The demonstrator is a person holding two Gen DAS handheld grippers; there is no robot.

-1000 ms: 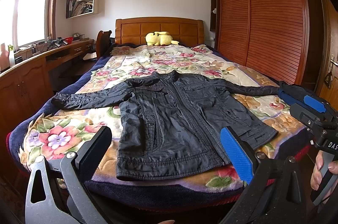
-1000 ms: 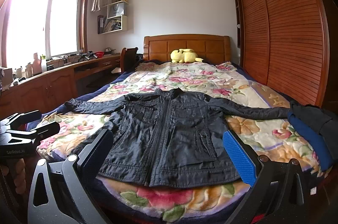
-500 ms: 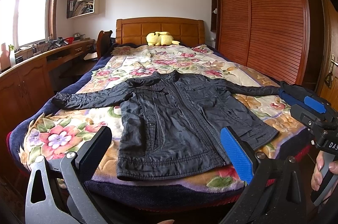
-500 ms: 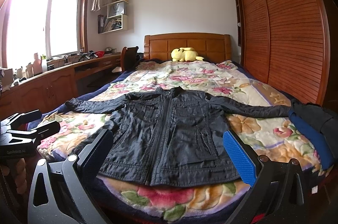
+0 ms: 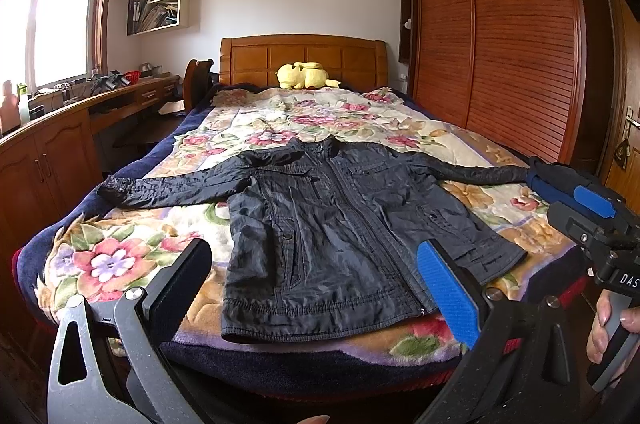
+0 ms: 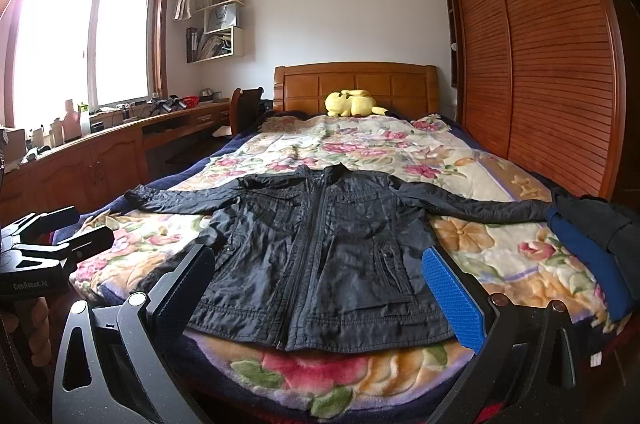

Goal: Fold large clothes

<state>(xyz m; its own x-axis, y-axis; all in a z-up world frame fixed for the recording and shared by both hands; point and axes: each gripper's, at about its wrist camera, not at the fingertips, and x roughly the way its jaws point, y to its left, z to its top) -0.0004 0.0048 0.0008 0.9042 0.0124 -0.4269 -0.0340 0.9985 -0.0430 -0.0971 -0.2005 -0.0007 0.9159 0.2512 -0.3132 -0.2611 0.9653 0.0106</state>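
A black jacket [image 5: 332, 228] lies flat, front up and zipped, on the floral blanket, sleeves spread to both sides and hem toward me; the right wrist view shows the jacket [image 6: 316, 252] head-on. My left gripper [image 5: 316, 284] hangs open before the foot of the bed, level with the hem, touching nothing. My right gripper [image 6: 320, 288] is open too, held short of the hem. Seen from the left wrist view, the right gripper [image 5: 592, 204] is at the far right, held by a hand [image 5: 612, 324]. The left gripper [image 6: 56, 232] shows at the left edge of the right wrist view.
A folded blue and dark garment pile [image 6: 592, 236] sits on the bed's right edge by the jacket's sleeve end. A yellow plush toy [image 6: 352, 103] lies at the headboard. A wooden desk [image 6: 120, 144] runs along the left wall; a slatted wardrobe [image 6: 540, 64] fills the right.
Both grippers have barely shifted; the views have tilted very slightly. The jacket lies as before and both grippers stay open.
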